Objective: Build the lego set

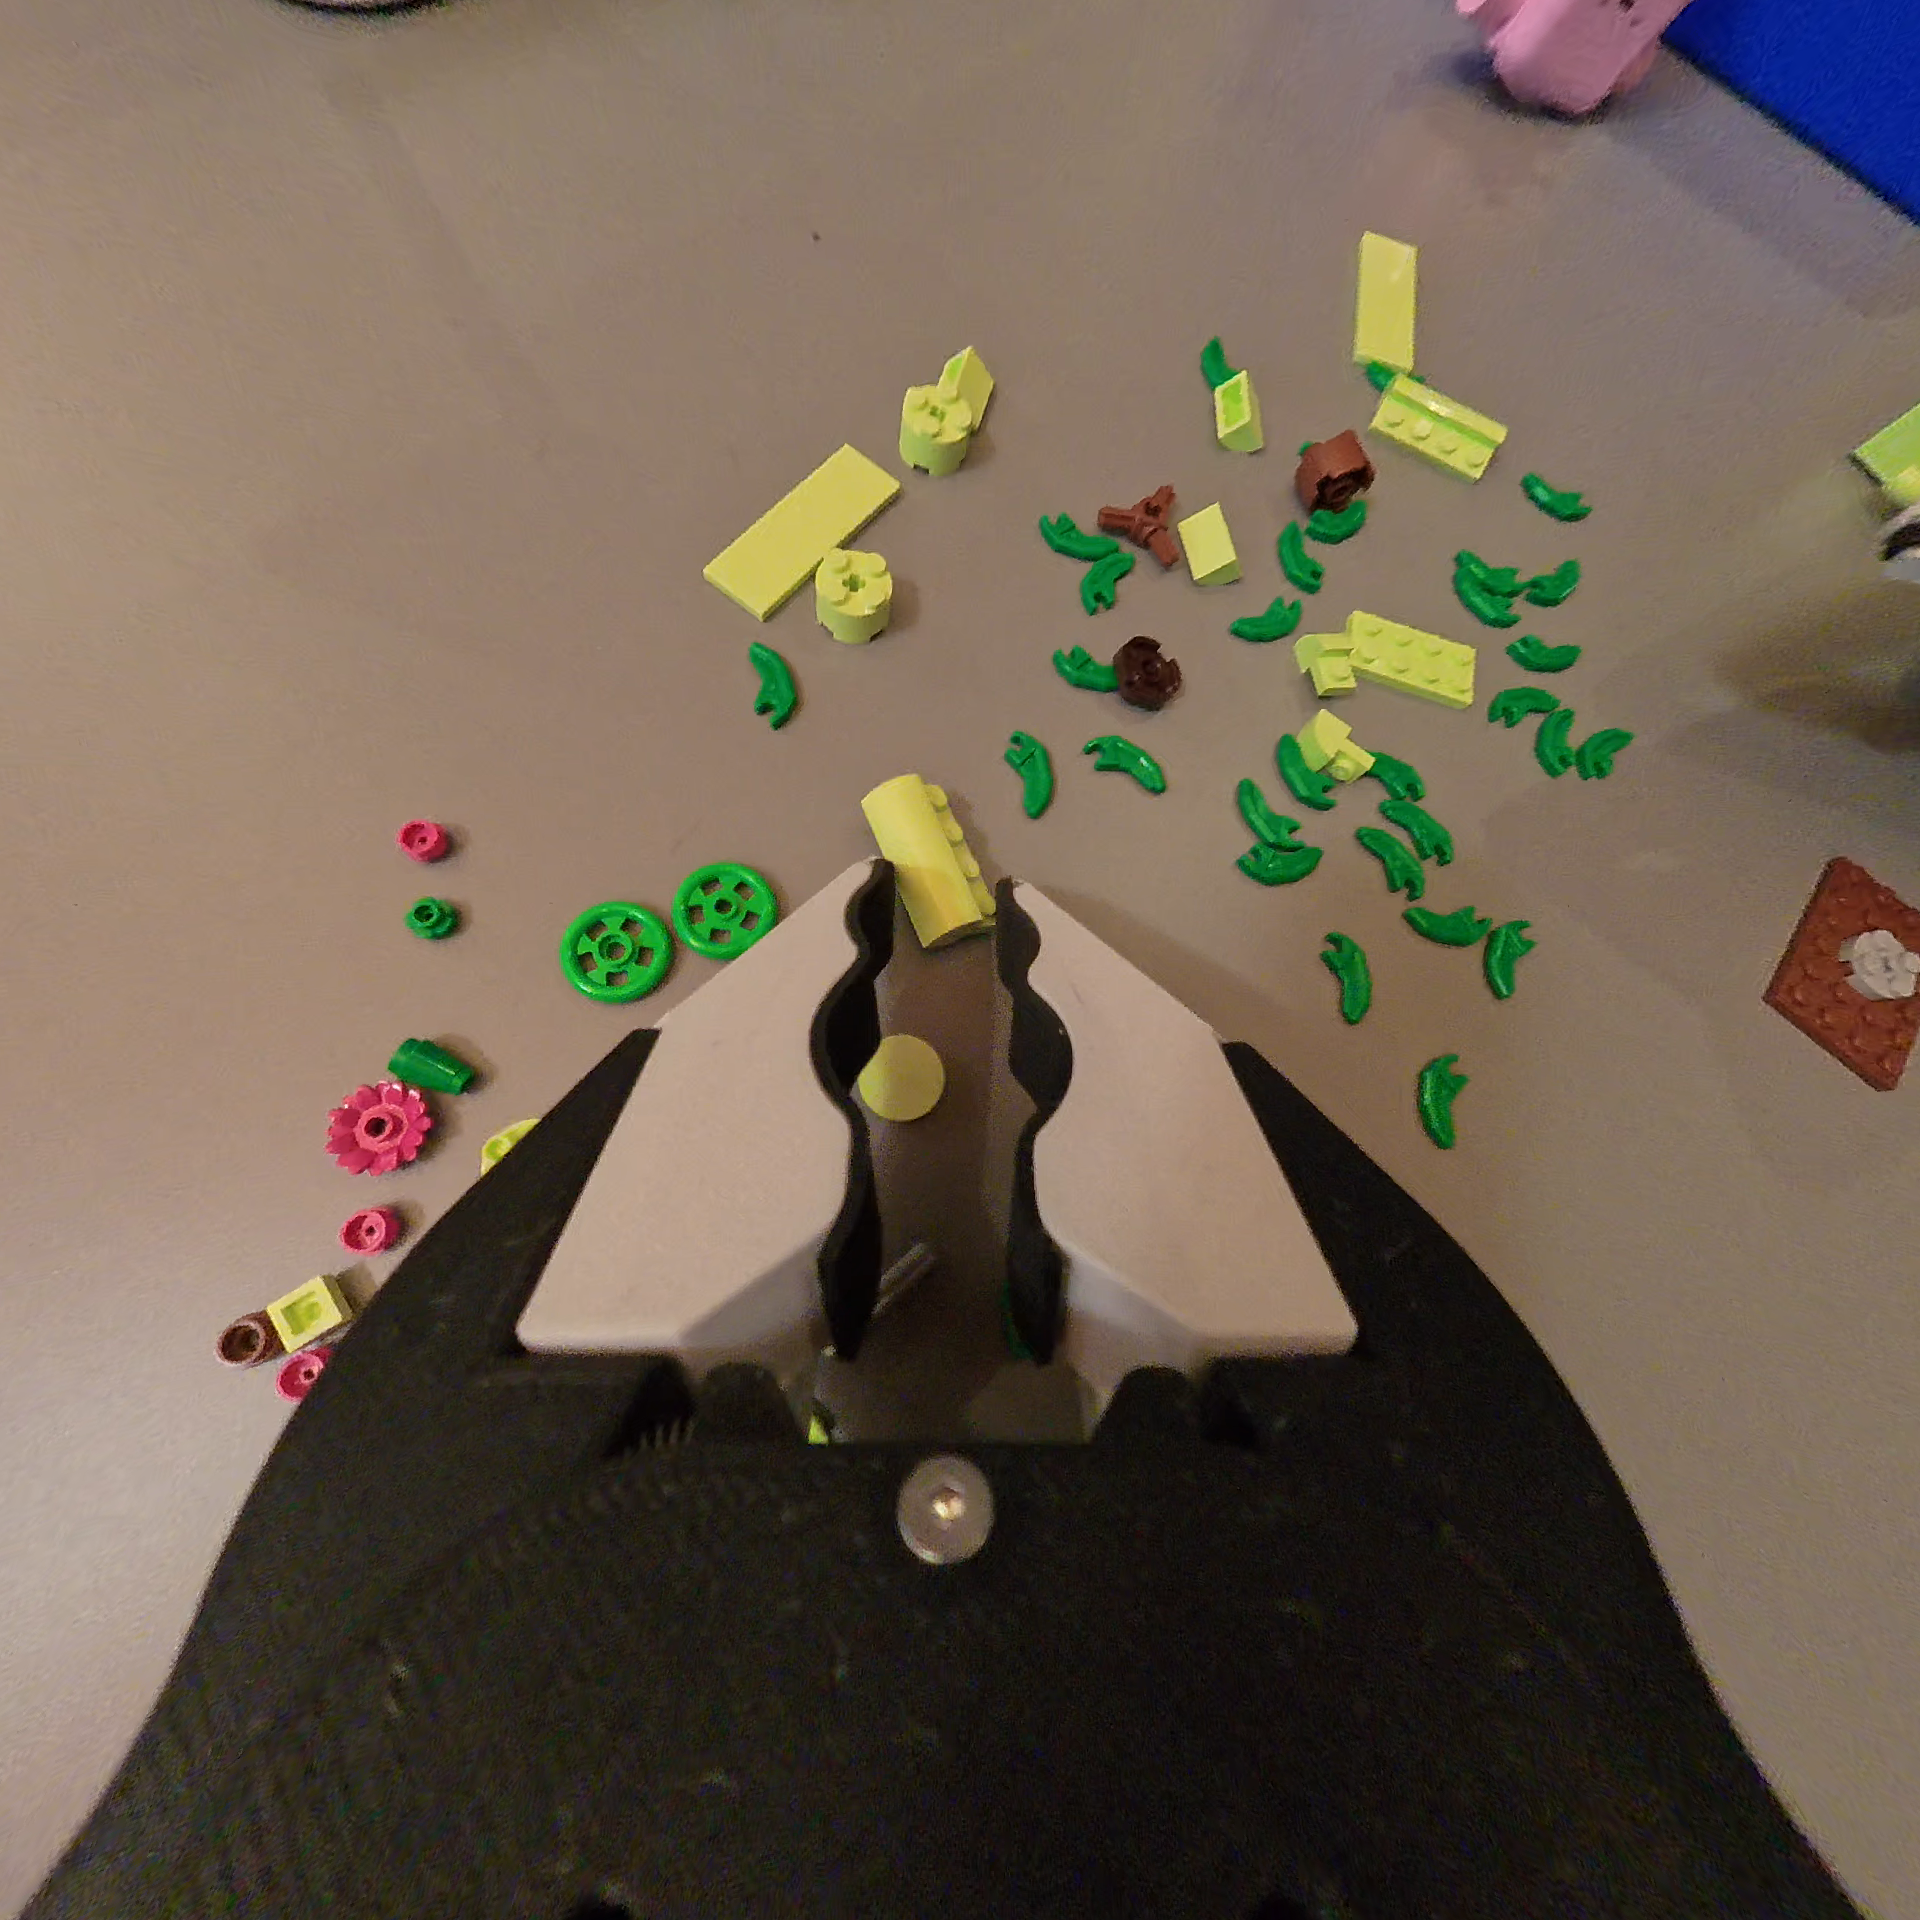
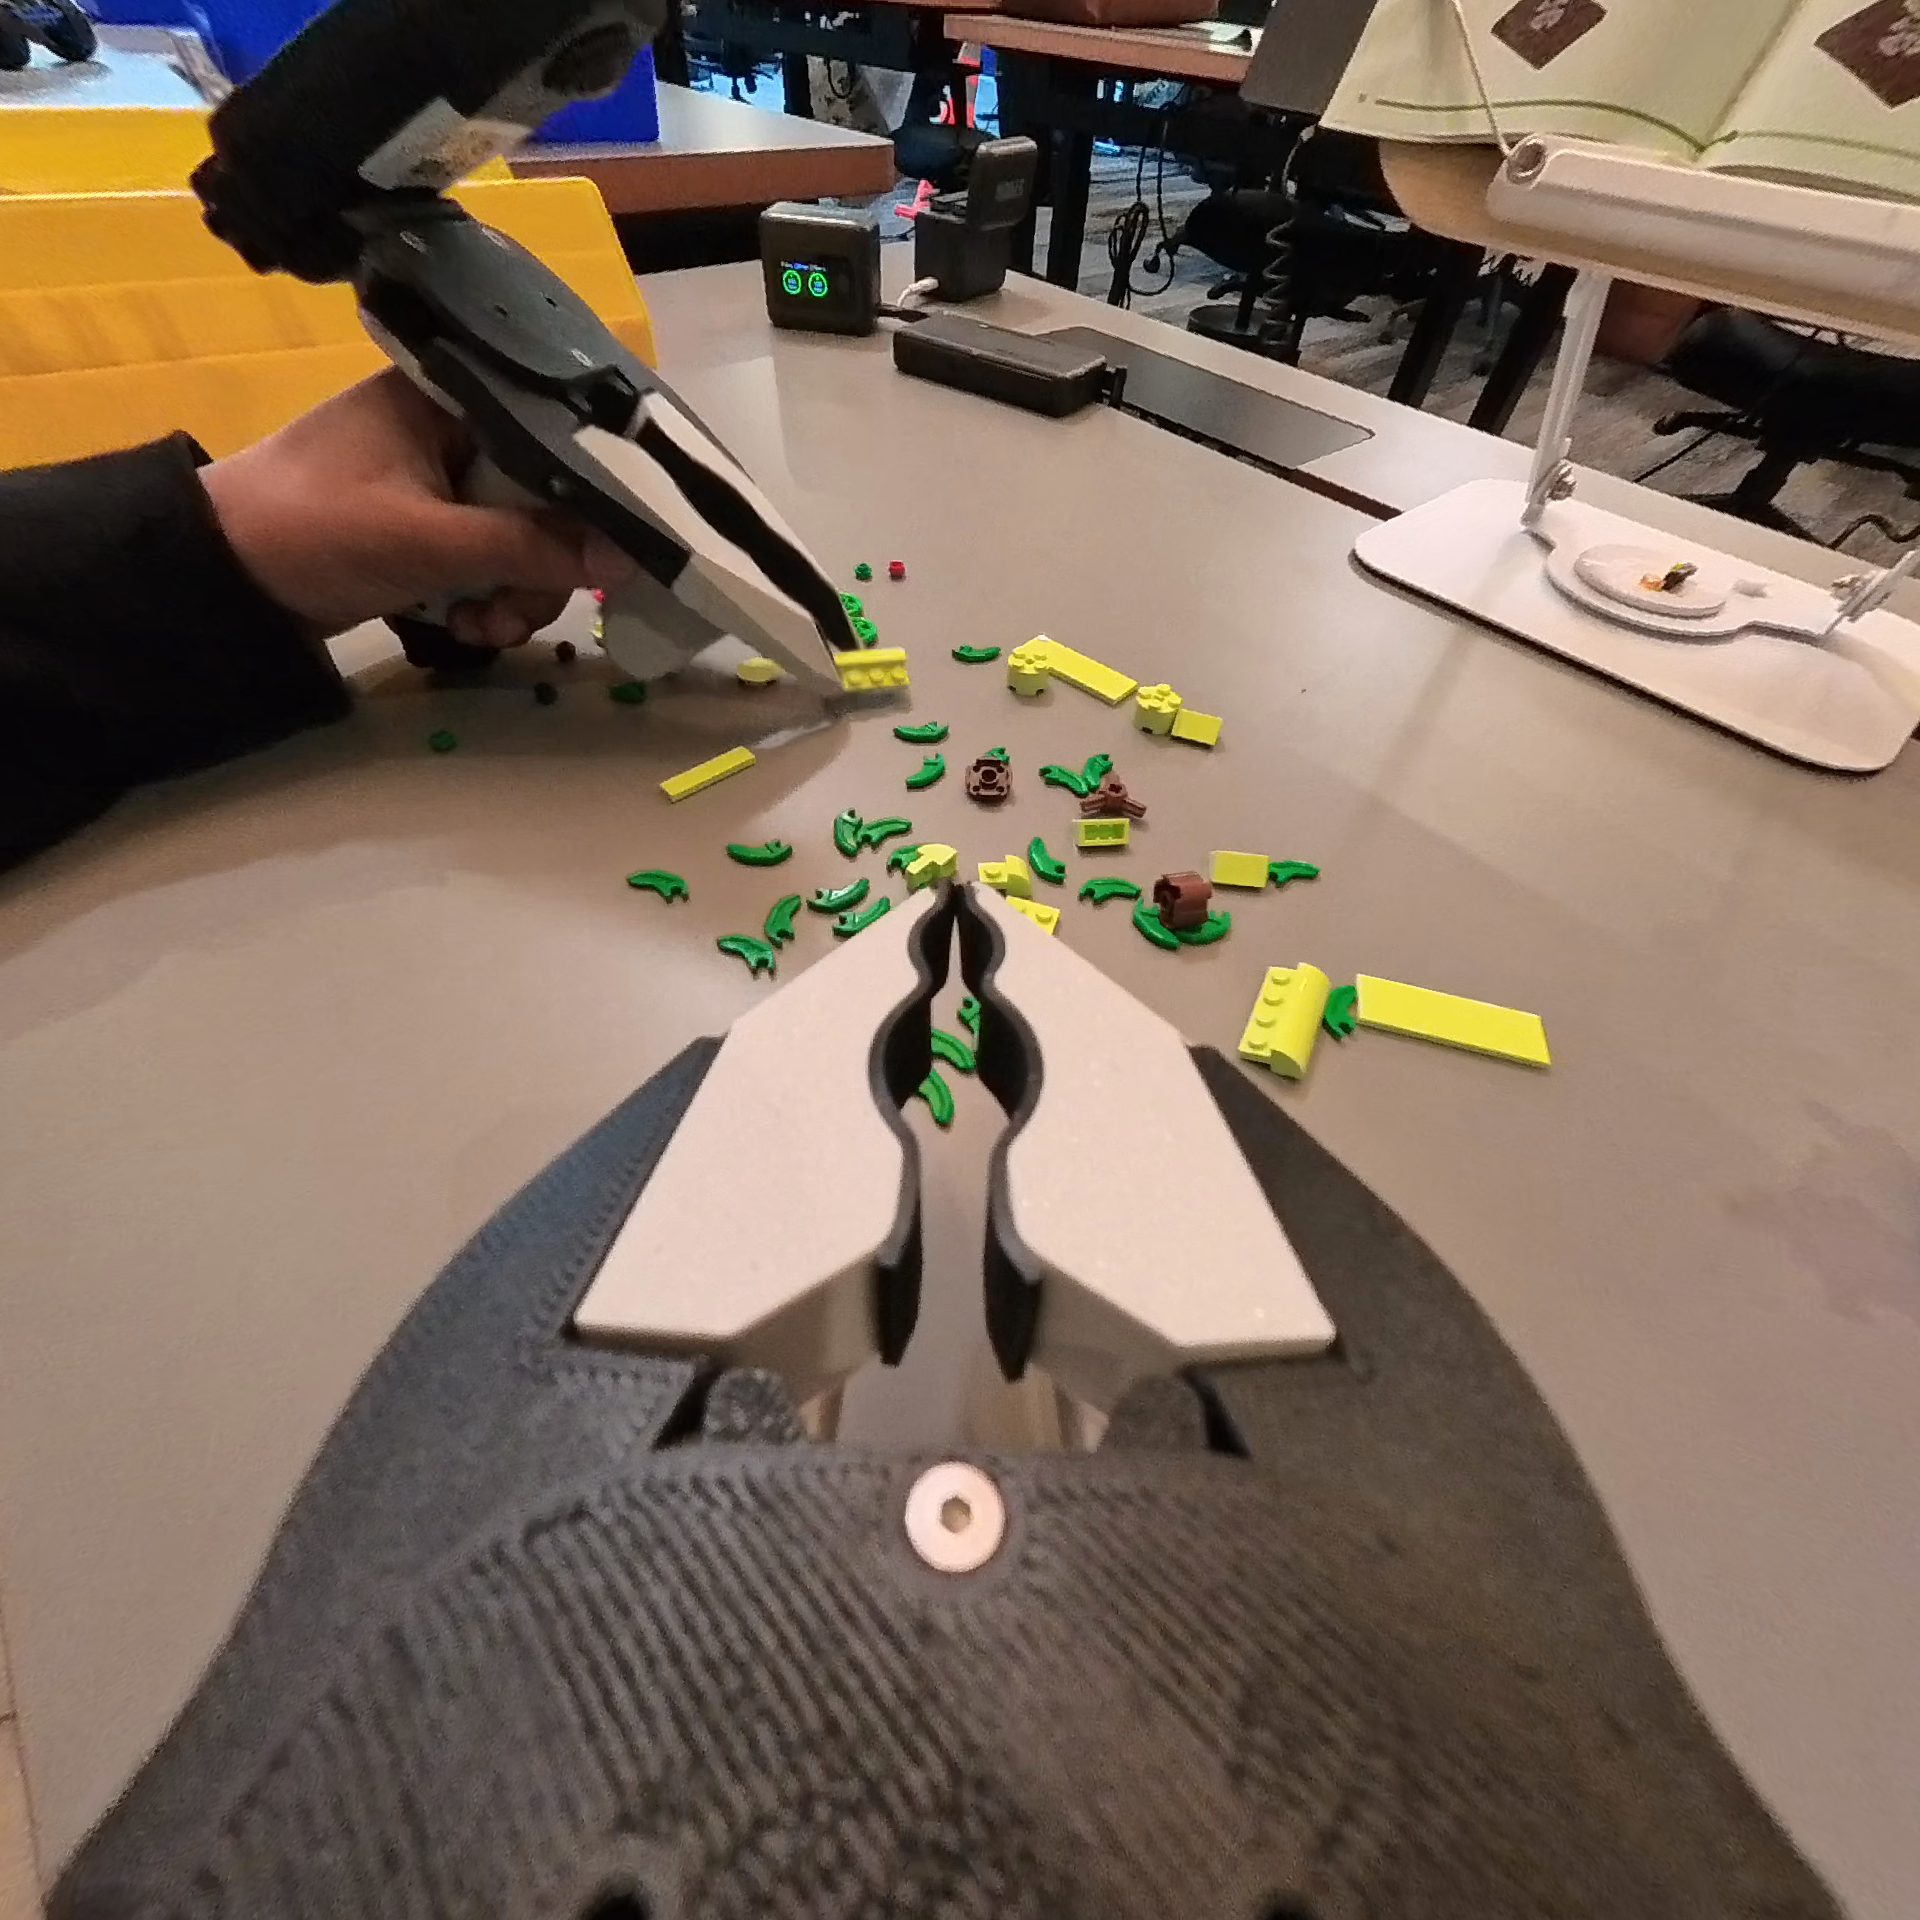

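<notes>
Smooth, glossy plastic on the lime curved brick (image 1: 928,860) and on the scattered green leaf pieces (image 1: 1390,854), catching small highlights. Semi-gloss grey table (image 1: 416,416), faintly mirroring the pieces, against the matt pale fingers (image 2: 790,1122) with black wavy pads (image 1: 852,1039). Coarse, ribbed printed plastic on the right gripper (image 2: 954,891) body, one shiny metal screw (image 1: 943,1509) in the left gripper (image 1: 943,896).
</notes>
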{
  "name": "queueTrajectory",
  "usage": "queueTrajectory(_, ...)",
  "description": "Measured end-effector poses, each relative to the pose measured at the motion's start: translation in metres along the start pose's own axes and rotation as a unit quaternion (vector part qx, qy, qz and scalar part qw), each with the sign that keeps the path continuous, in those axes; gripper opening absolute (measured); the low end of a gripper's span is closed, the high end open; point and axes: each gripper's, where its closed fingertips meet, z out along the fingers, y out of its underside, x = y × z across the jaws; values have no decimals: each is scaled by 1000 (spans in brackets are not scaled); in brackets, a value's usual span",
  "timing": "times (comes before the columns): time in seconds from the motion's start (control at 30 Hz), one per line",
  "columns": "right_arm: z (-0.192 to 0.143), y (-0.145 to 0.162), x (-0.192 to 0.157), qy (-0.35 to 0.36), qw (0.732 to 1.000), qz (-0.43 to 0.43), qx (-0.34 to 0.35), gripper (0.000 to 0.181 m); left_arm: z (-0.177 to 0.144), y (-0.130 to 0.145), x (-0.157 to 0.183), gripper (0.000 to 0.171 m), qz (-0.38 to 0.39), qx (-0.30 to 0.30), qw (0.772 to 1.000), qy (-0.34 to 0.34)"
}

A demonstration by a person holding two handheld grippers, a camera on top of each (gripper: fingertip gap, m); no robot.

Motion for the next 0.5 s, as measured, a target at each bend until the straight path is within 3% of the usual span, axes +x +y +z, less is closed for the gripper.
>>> queueTrajectory(0.13, 0, 0, -1, 1, 1000, -4, 0, 0, -13, -19, 15, 16, -31, 75, 995, 63)
queueTrajectory(0.23, 1, 1, -1, 1, 1000, -6, -3, 0, -36, -47, 33, 16, -105, 171, 964, 175)
queueTrajectory(0.3, 1, 1, -1, 1, 1000, -6, -4, 0, -58, -64, 41, 16, -165, 230, 920, 271)
queueTrajectory(0.4, 0, 1, -1, 1, 1000, -6, -2, 0, -100, -82, 49, 14, -242, 300, 807, 447)
queueTrajectory(0.43, 0, 0, -1, 0, 1000, -5, -2, 0, -111, -84, 49, 14, -255, 316, 775, 484)
queueTrajectory(0.5, 0, 0, -1, 0, 1000, -4, -2, 0, -127, -87, 49, 14, -263, 337, 734, 528)
